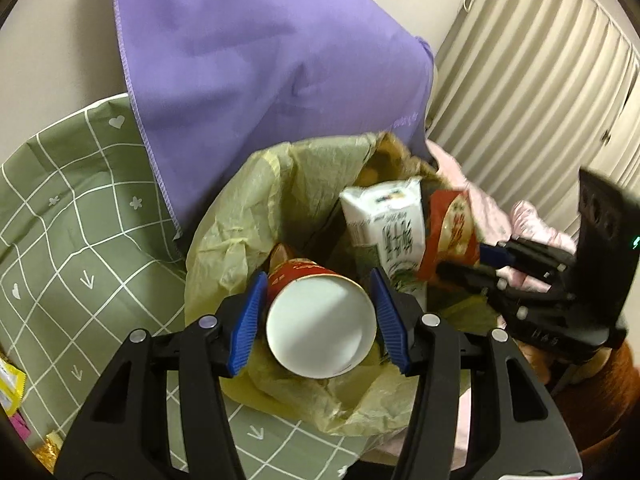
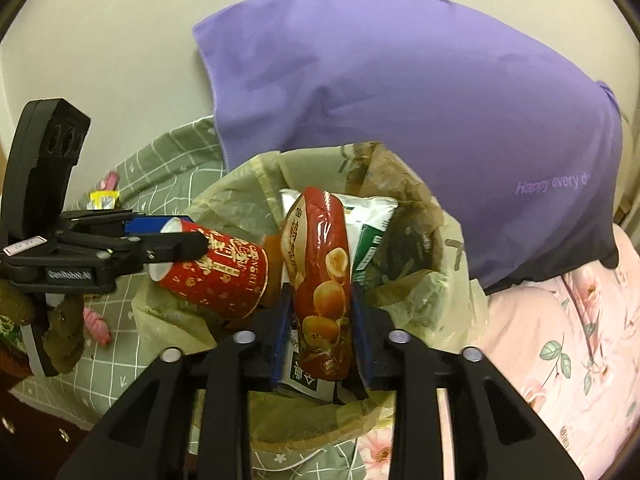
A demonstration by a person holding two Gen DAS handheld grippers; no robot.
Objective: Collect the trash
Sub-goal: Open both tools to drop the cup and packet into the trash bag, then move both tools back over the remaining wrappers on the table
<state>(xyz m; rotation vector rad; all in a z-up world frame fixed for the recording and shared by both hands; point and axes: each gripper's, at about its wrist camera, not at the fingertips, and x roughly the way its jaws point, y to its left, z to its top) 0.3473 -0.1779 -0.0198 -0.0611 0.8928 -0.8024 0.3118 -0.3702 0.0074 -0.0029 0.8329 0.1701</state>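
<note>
My left gripper (image 1: 318, 314) is shut on a red paper cup (image 1: 320, 320) with a white inside, held on its side over a bin lined with a yellowish bag (image 1: 240, 216). The cup also shows in the right wrist view (image 2: 216, 276), between the left gripper's fingers (image 2: 176, 240). My right gripper (image 2: 318, 332) is shut on a red snack wrapper (image 2: 320, 280) with printed buns, held upright above the bag (image 2: 420, 292). The wrapper also shows in the left wrist view (image 1: 452, 236). A white and green carton (image 1: 388, 232) stands inside the bag, behind the wrapper (image 2: 368, 220).
A purple pillow (image 1: 260, 72) leans behind the bin. A green grid-patterned cloth (image 1: 72, 220) lies to the left, with small wrappers (image 2: 104, 198) on it. Pink floral bedding (image 2: 560, 340) lies to the right. Ribbed curtains (image 1: 540, 80) hang at the far right.
</note>
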